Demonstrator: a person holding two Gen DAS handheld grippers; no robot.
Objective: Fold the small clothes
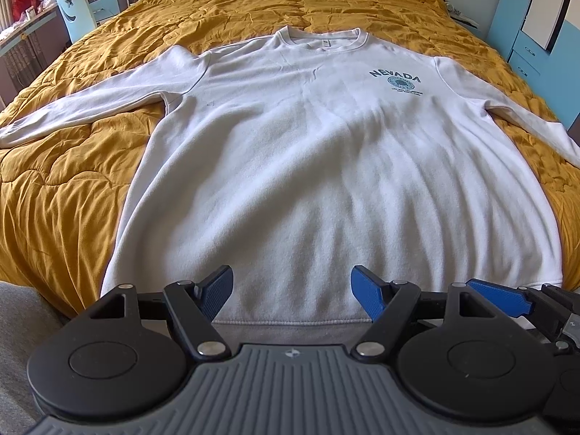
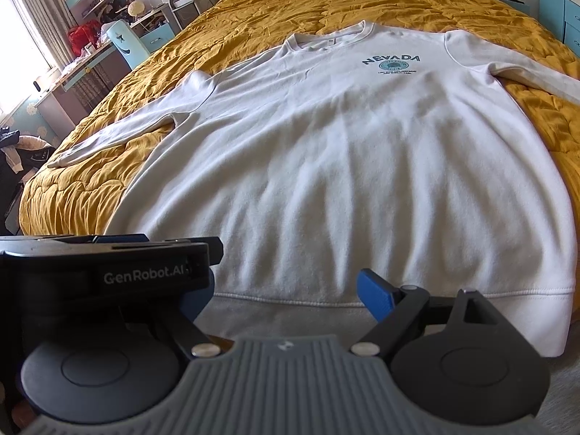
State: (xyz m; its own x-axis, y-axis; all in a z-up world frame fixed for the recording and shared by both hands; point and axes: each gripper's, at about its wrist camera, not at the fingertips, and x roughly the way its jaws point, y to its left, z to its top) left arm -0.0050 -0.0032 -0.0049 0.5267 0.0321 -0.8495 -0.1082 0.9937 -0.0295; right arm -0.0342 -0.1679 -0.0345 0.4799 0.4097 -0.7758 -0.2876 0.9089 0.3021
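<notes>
A white sweatshirt [image 1: 308, 152] with a dark "NEVADA" print [image 1: 395, 78] lies flat and face up on the bed, sleeves spread to both sides, hem nearest me. It also shows in the right wrist view [image 2: 344, 152]. My left gripper [image 1: 291, 291] is open and empty, hovering just over the hem near its middle. My right gripper [image 2: 286, 290] is open and empty over the hem too, right beside the left one. The left gripper's body [image 2: 105, 275] hides the right gripper's left finger. The right gripper's finger [image 1: 500, 299] shows at the left view's right edge.
A mustard quilted bedspread [image 1: 72, 188] covers the bed. A desk, shelves and a light blue chair [image 2: 127, 45] stand to the left. Blue and white cabinets [image 1: 533, 36] stand to the right. Grey fabric [image 1: 21, 319] lies at the near left edge.
</notes>
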